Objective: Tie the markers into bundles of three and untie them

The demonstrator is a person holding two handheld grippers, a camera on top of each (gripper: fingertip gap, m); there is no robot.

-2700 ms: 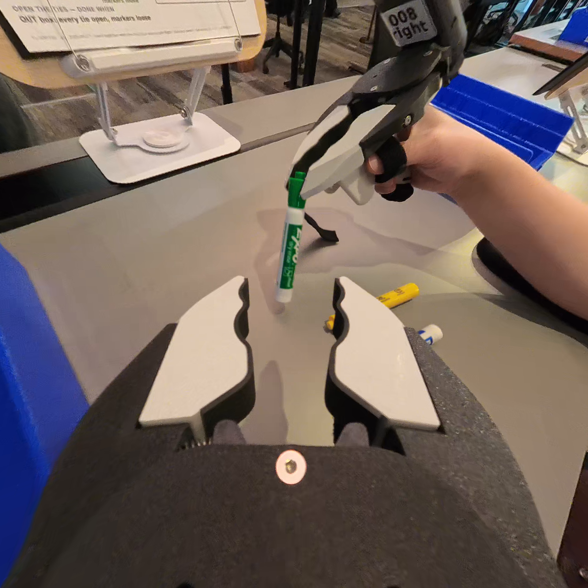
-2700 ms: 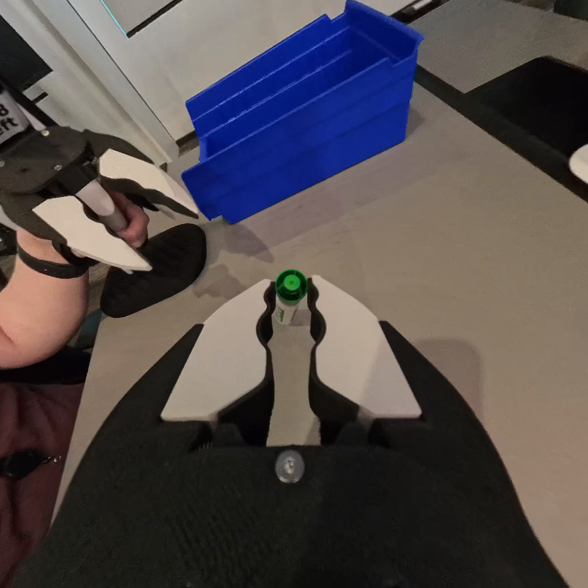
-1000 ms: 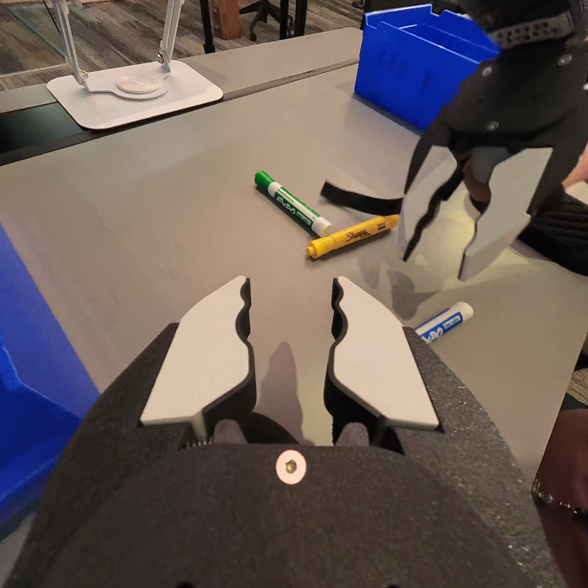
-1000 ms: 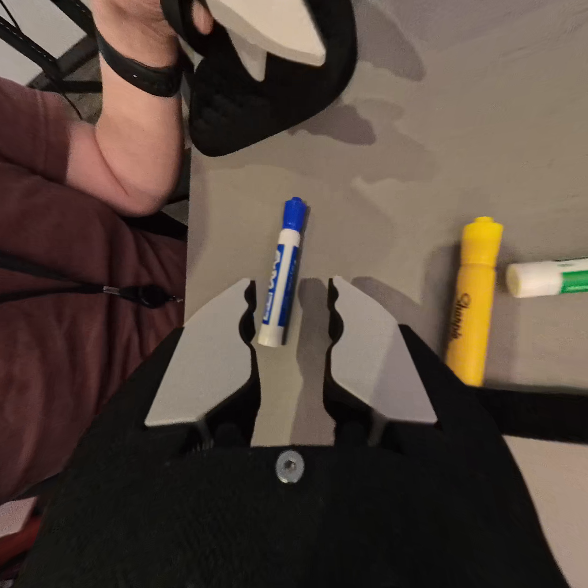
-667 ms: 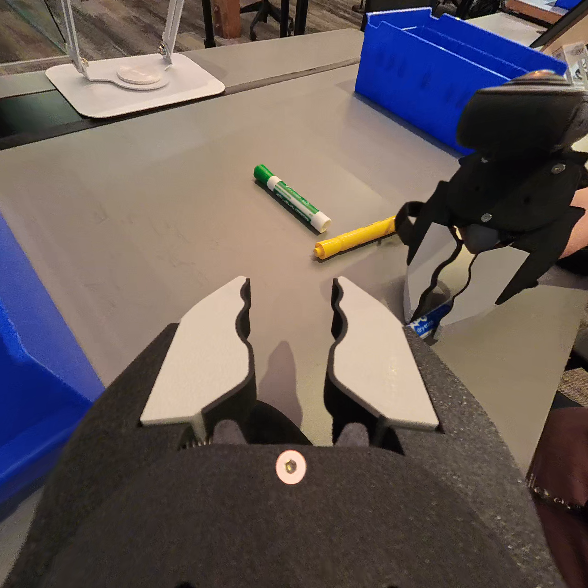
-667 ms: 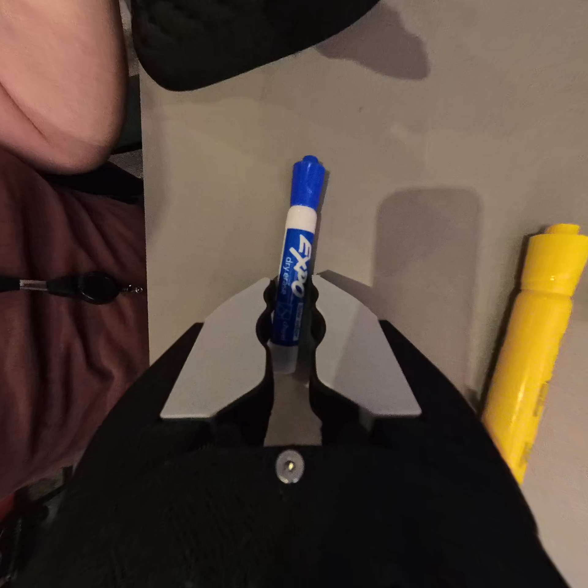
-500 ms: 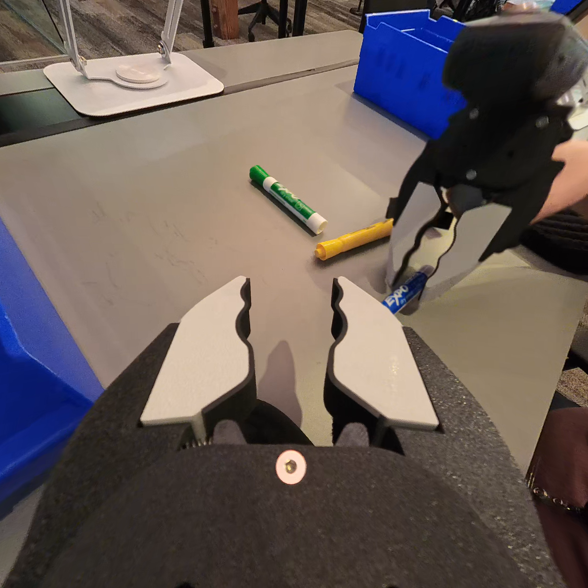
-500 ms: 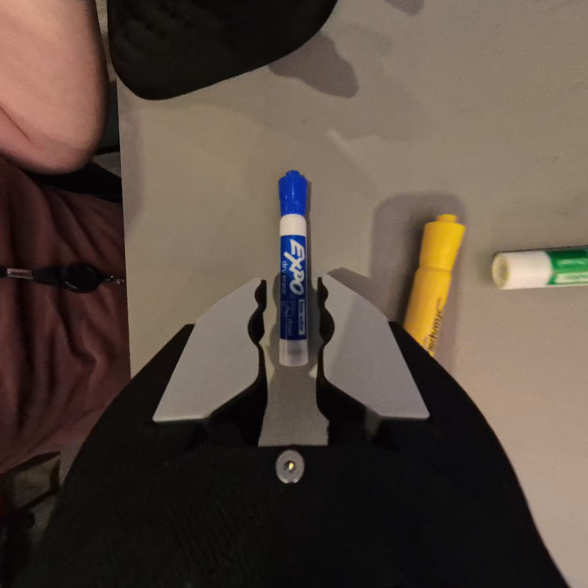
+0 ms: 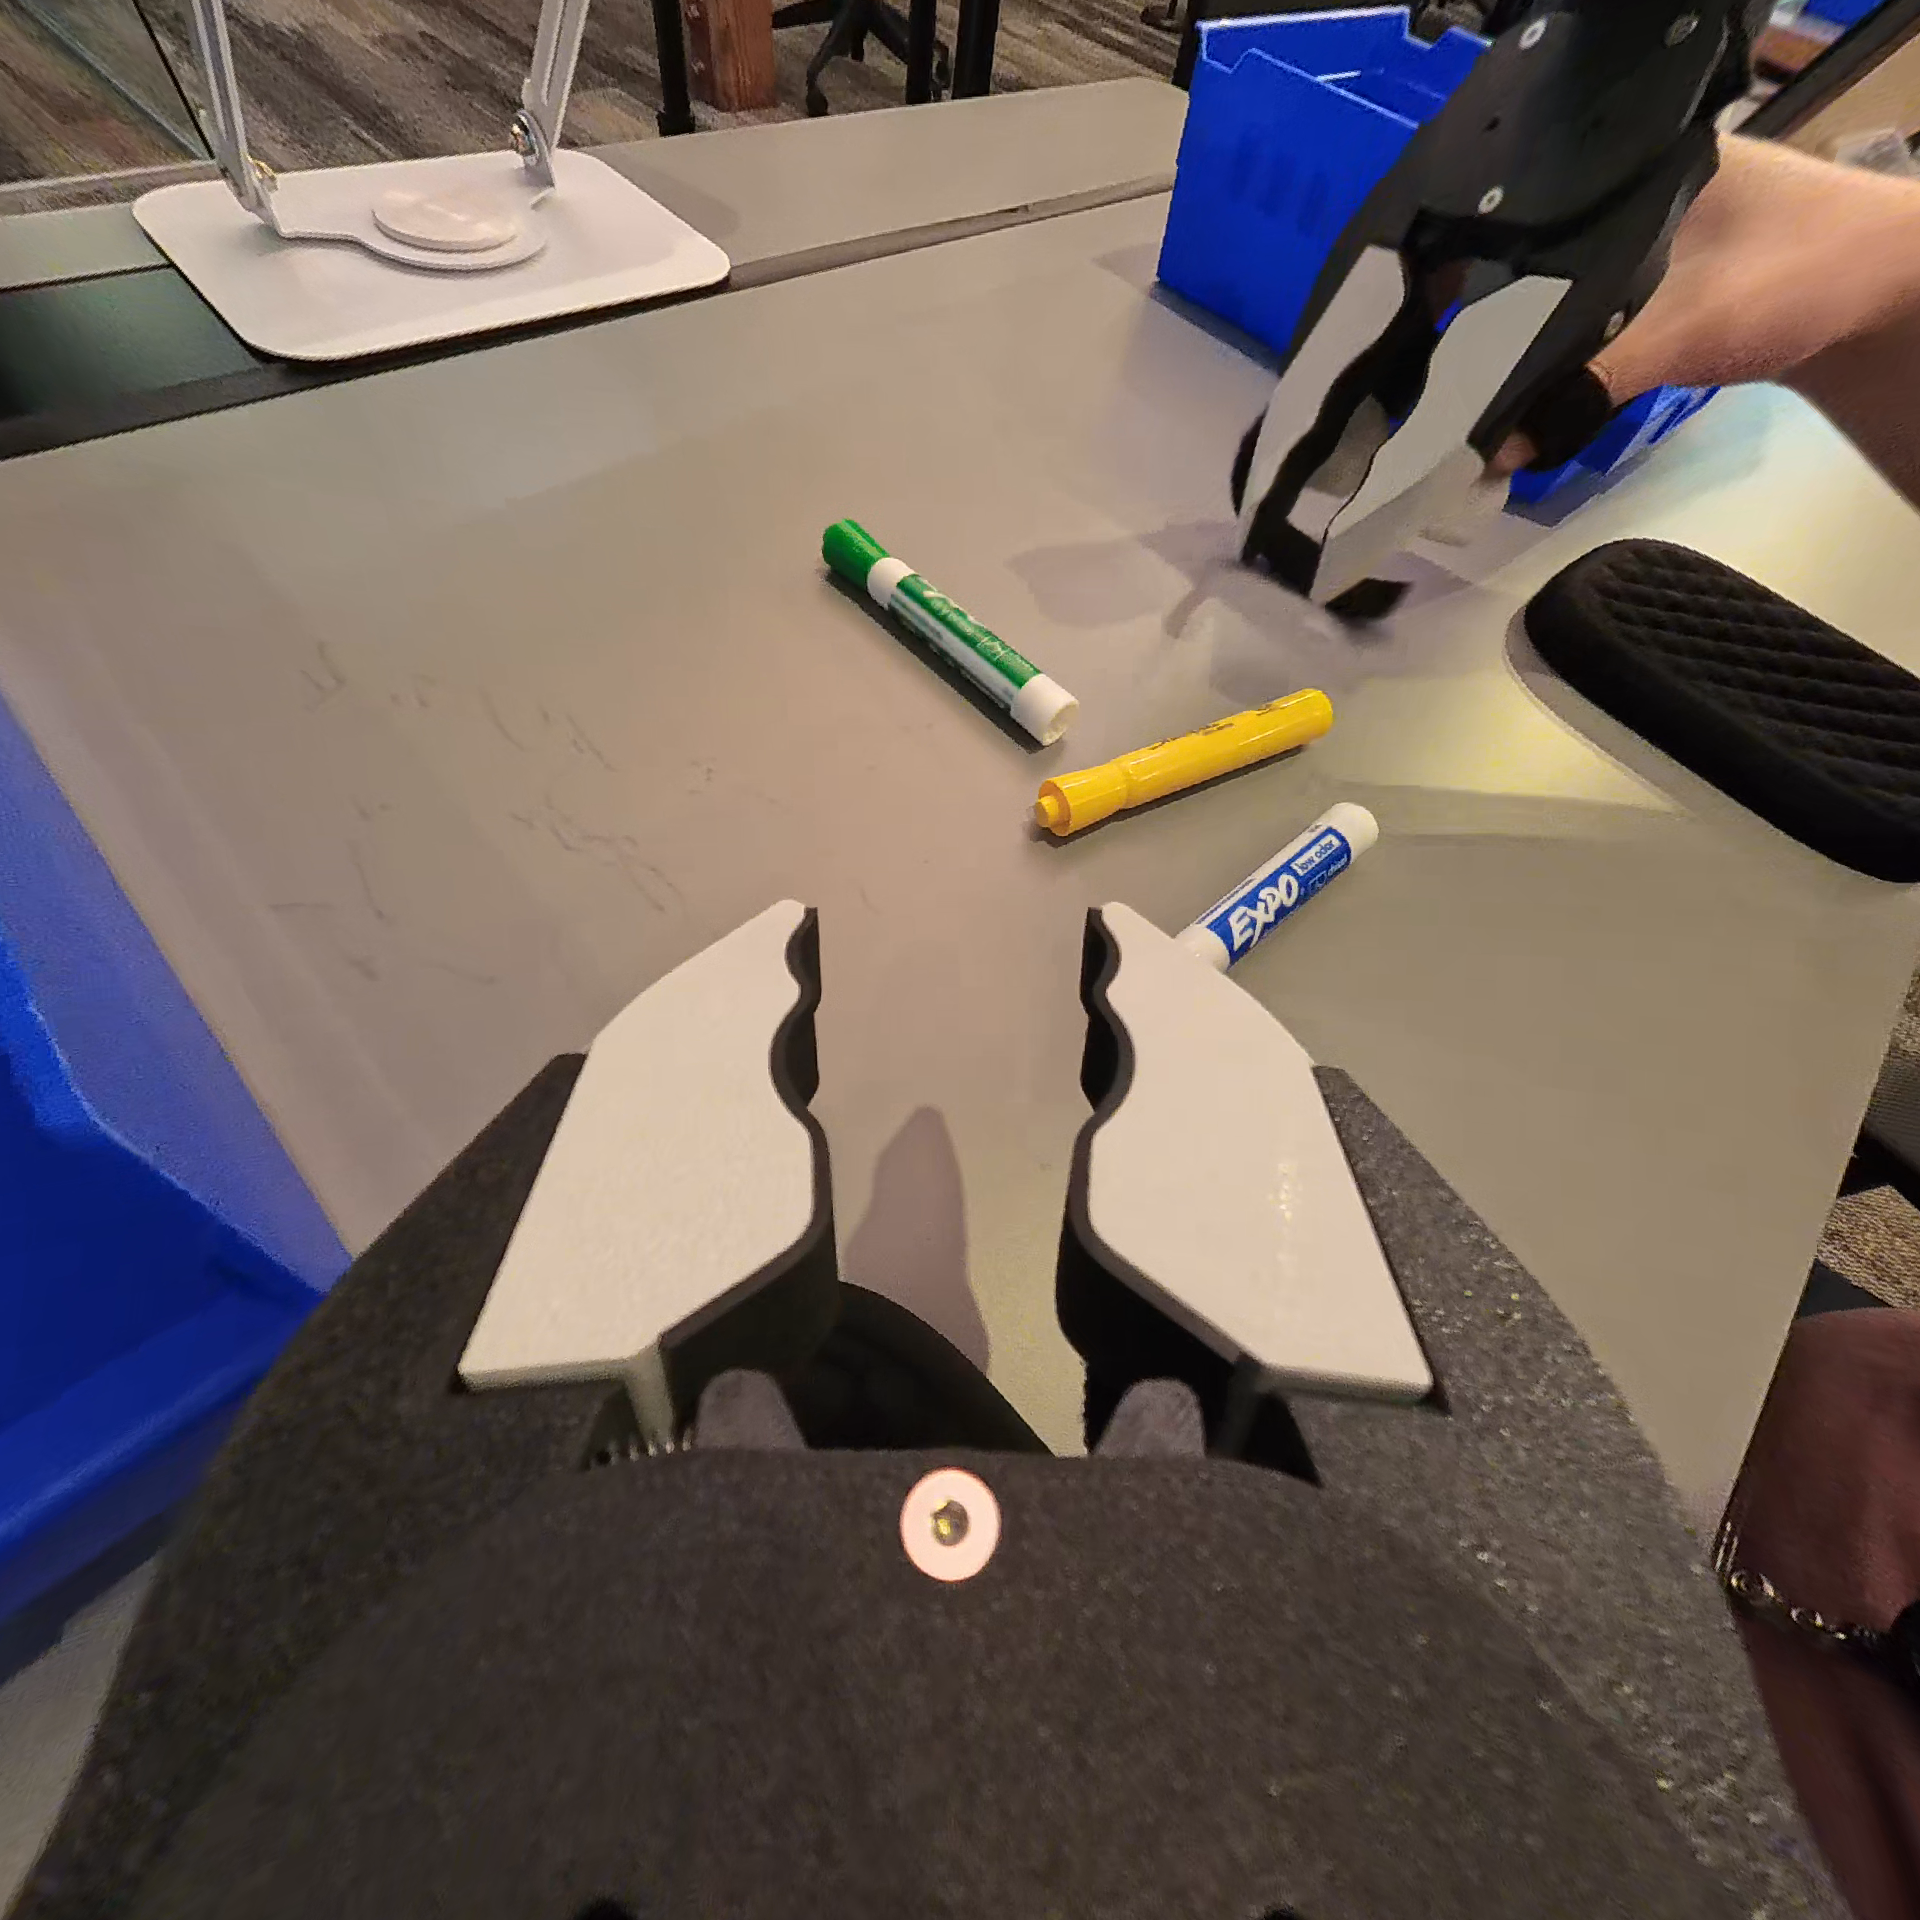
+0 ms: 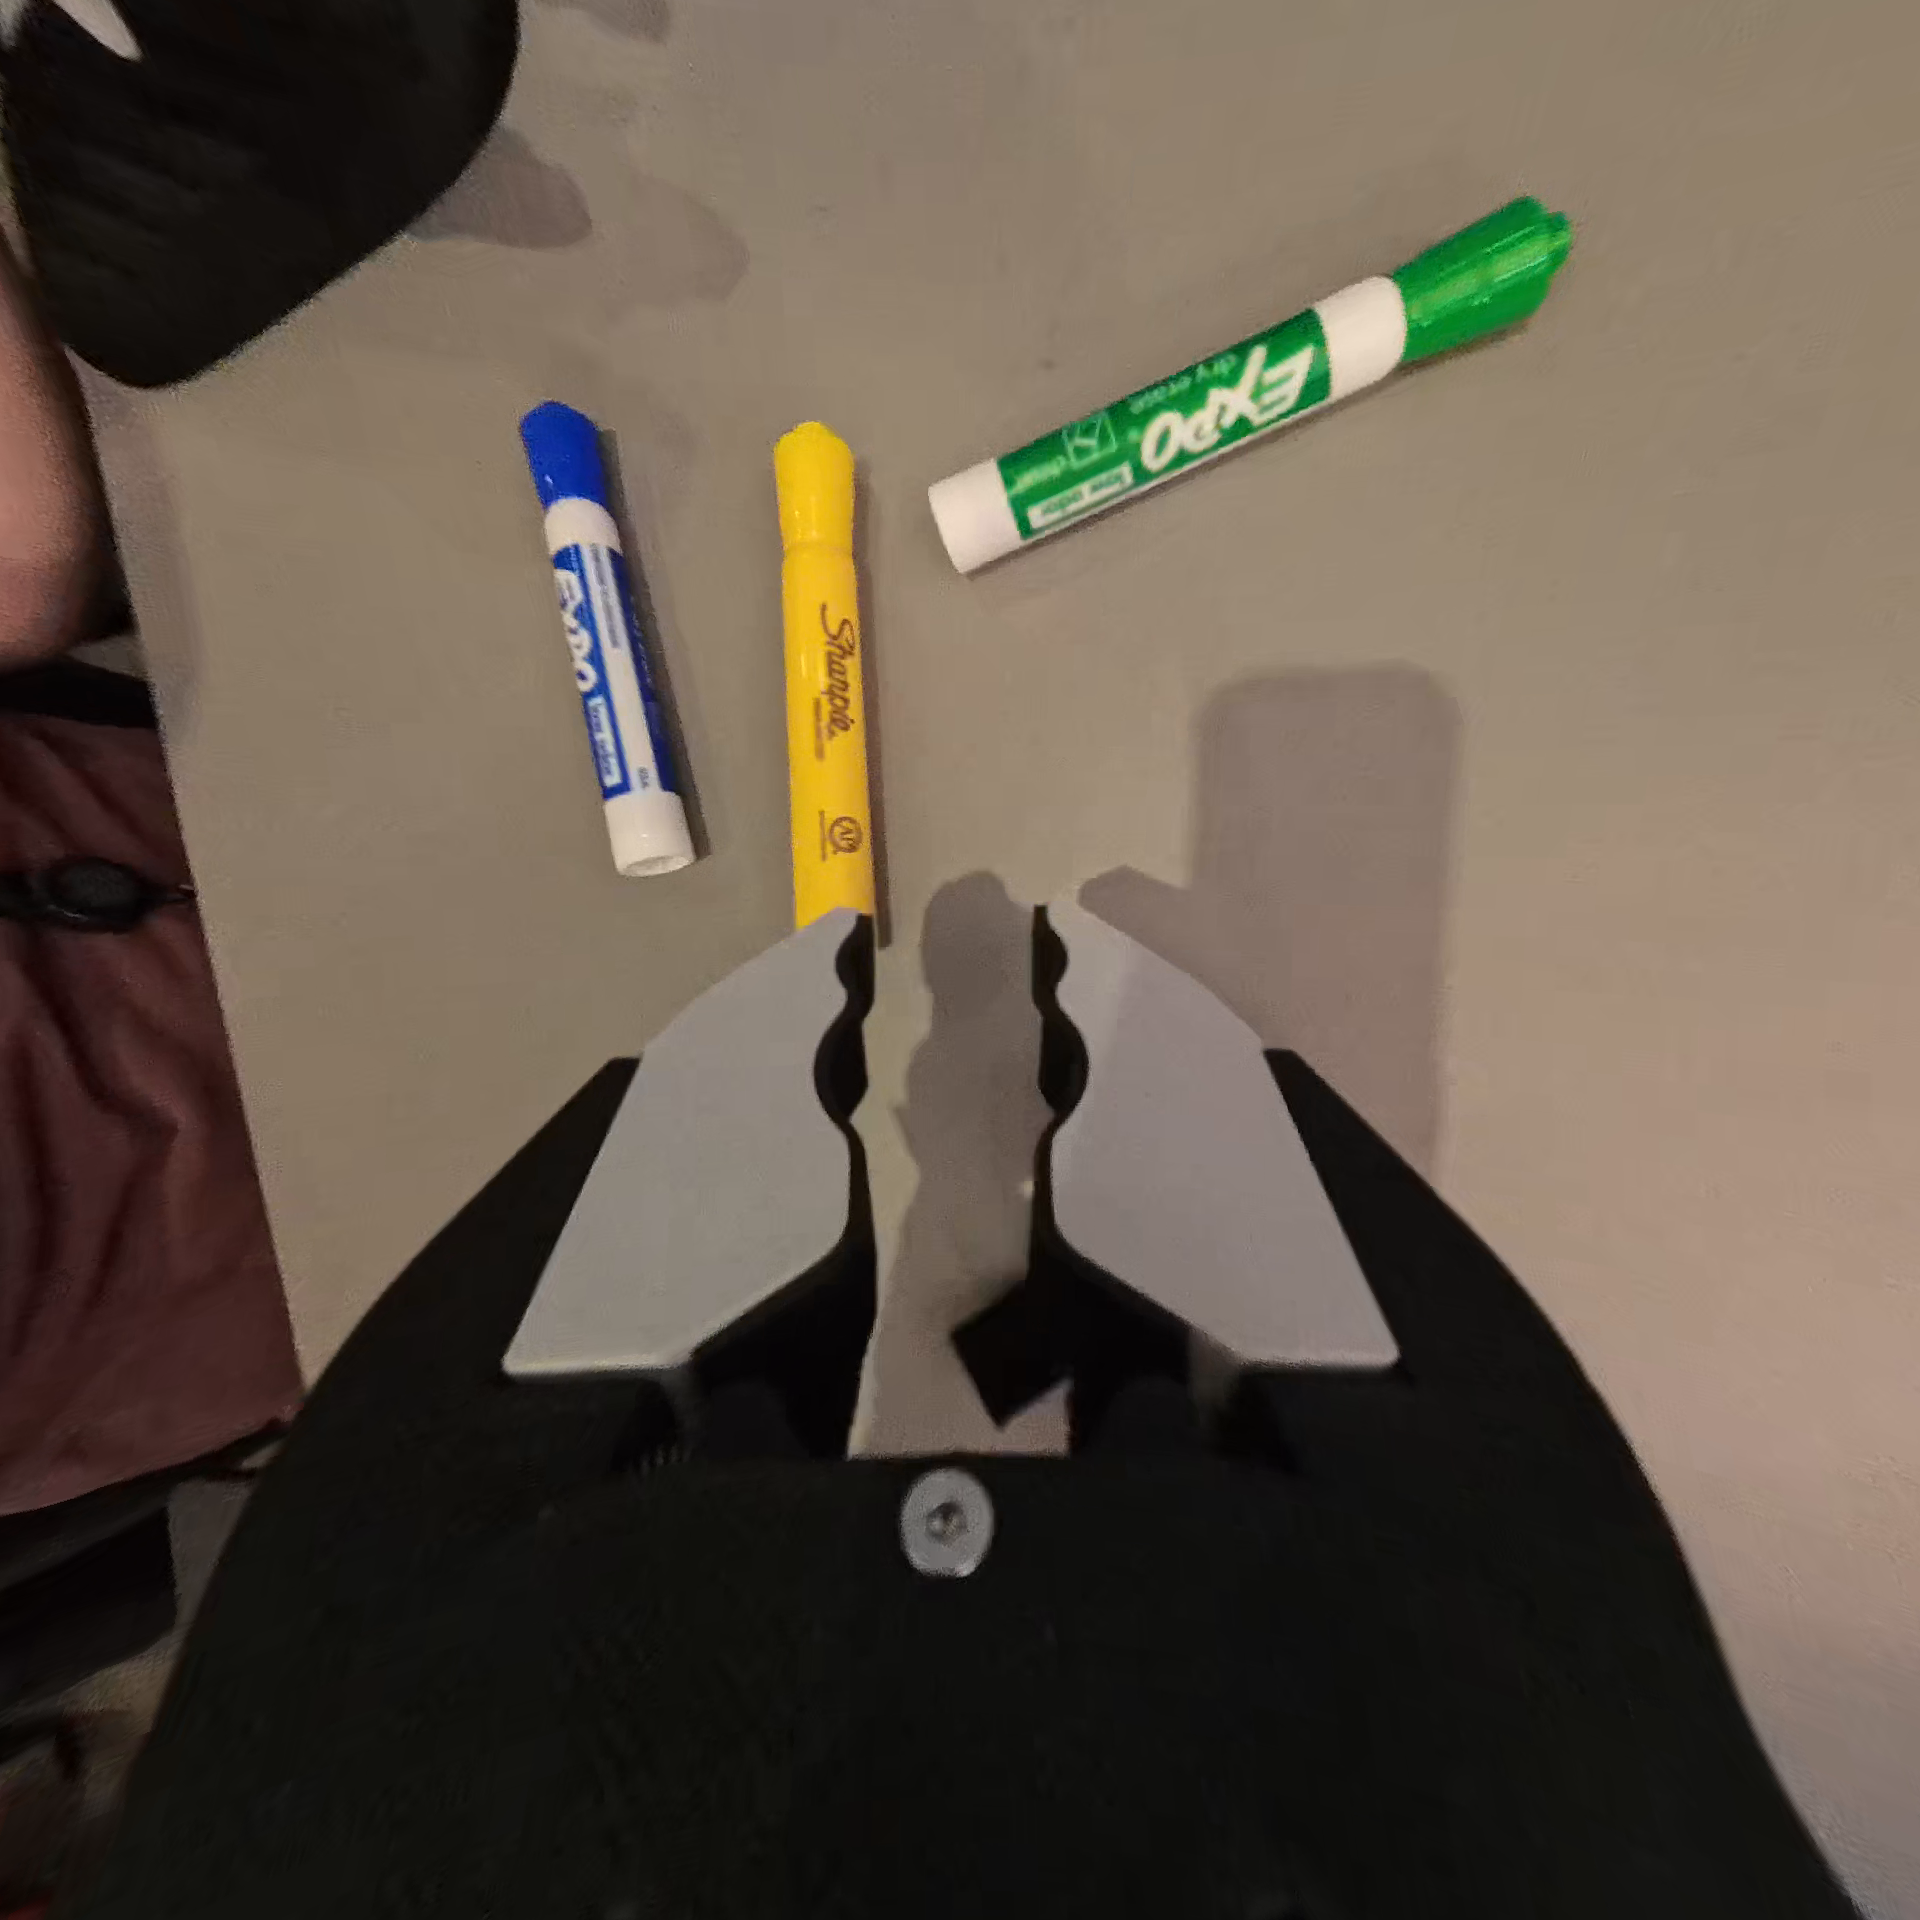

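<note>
Landmark: yellow plastic marker with a stubby cap [image 9: 1184,761], laid flat on the grey matte tabletop [image 9: 520,644]; all places are given from it.
Green-capped white-barrelled marker [image 9: 948,630]: laid flat just beyond the yellow marker on the far-left side in the left wrist view, its white butt end near but apart from it.
Blue-capped white-barrelled marker [image 9: 1280,885]: laid flat just on the near side of the yellow marker, apart from it, its capped end hidden behind a left finger.
Bundle state: all three markers are seen loose, none touching.
Left tongs [image 9: 948,925]: spread, nothing between them, held above the tabletop nearer the camera than the yellow marker.
Right tongs [image 10: 954,920]: spread a little; held over the tabletop beyond the yellow marker's butt end.
Black strap piece [image 10: 1003,1351]: seen low between the right fingers; whether it is pinched cannot be told.
Blue plastic bin [image 9: 1309,177]: set well beyond the yellow marker, behind the right tongs.
White flat stand base [image 9: 436,249]: placed far off, beyond and to the left of the yellow marker.
</note>
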